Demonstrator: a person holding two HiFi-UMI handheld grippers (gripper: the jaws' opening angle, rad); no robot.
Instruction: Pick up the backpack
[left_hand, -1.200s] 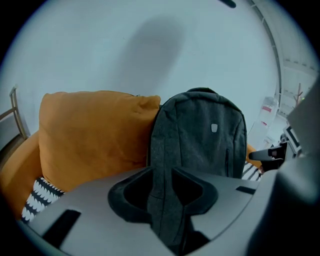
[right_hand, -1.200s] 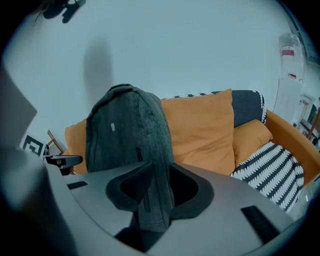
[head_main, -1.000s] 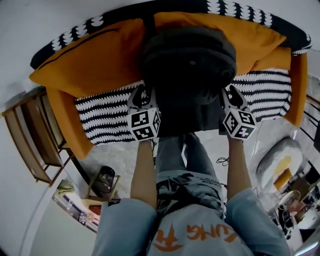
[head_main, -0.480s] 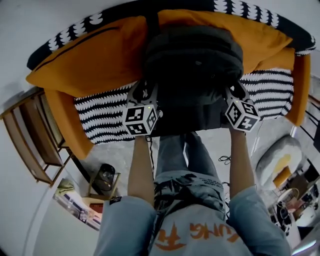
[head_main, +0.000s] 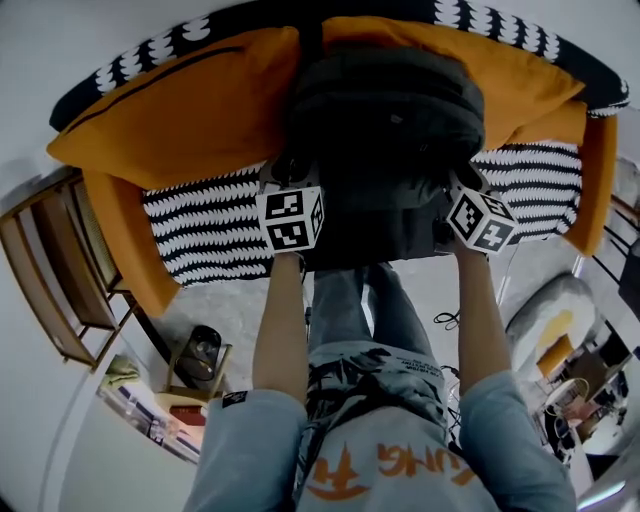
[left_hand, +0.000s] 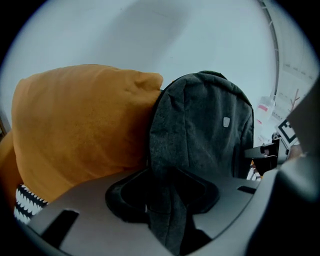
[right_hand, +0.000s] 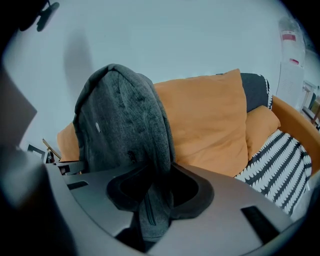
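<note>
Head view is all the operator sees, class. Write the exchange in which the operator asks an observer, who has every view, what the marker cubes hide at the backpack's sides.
Observer: In the left gripper view, a fold of the grey backpack is bunched between the closing jaws of the left hand-held gripper.
Operator: And on the right side?
Observer: The right hand-held gripper is also closing. The side fabric between its jaws carries what looks like a zip.

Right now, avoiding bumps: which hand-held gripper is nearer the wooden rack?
Left. Left hand-held gripper: backpack edge facing the wooden rack; right hand-held gripper: far edge. Both jaws closing on its fabric.
</note>
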